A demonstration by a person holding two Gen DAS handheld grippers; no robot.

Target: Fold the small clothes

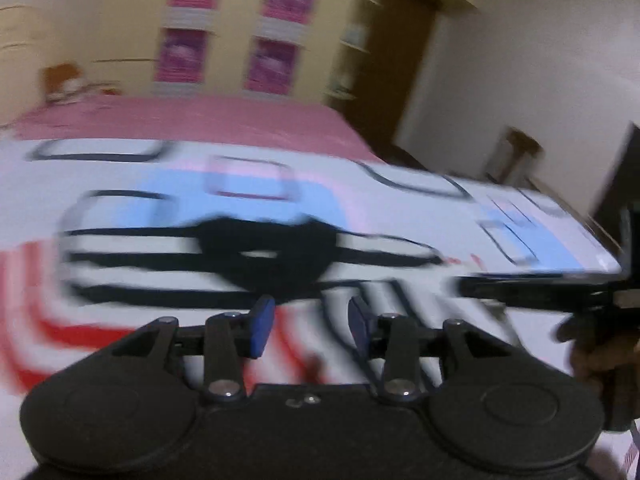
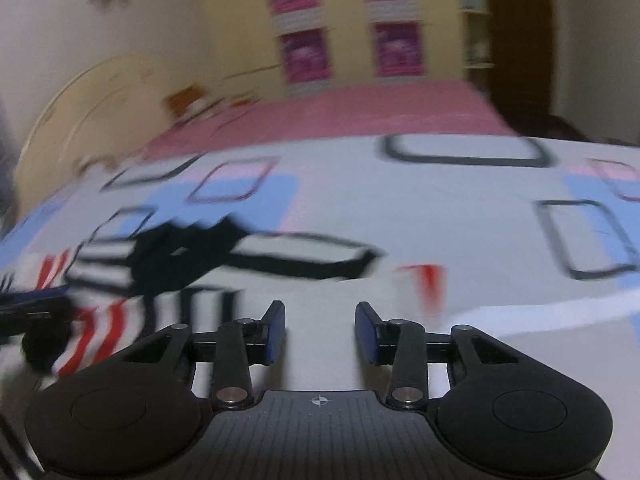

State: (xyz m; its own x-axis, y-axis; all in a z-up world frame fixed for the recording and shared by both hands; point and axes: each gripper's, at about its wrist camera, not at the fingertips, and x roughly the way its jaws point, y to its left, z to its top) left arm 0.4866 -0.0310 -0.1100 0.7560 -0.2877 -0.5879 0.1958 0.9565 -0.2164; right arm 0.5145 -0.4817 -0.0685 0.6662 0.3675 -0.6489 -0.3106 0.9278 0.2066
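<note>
Both the left gripper [image 1: 310, 326] and right gripper [image 2: 320, 330] stand part-open and empty, the black-and-red striped white garment [image 1: 168, 264] seemingly unfinished.

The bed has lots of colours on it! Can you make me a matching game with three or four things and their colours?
Things:
1. garment lying on the bedsheet
2. blanket at the far end of the bed
3. pads on the left gripper fingers
4. door

Colours:
A. pink
B. brown
C. white with black and red stripes
D. blue

Pairs: 1-C, 2-A, 3-D, 4-B
</note>
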